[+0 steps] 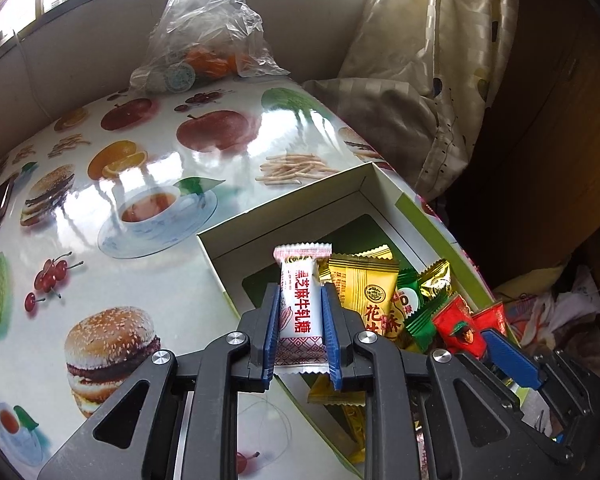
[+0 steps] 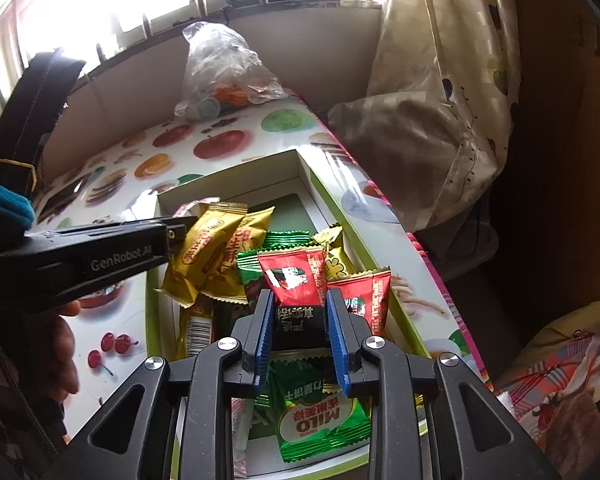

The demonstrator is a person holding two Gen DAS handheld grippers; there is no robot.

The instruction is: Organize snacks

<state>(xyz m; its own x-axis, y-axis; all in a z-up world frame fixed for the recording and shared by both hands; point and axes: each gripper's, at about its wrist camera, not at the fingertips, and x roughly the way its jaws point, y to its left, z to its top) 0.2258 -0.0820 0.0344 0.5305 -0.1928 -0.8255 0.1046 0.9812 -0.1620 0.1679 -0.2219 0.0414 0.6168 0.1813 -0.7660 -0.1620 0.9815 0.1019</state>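
My left gripper is shut on a white nougat candy bar with red lettering, held over the near part of the open white cardboard box. Yellow, green and red snack packets lie in the box. My right gripper is shut on a red and black snack packet above the box; a green Milo packet lies below it. The left gripper's black body shows at the left of the right wrist view. The right gripper's blue finger shows in the left wrist view.
The box stands on a glossy table printed with fruit and burgers. A clear plastic bag with oranges sits at the far edge by the wall. A curtain hangs at the right, with cloth and clutter below.
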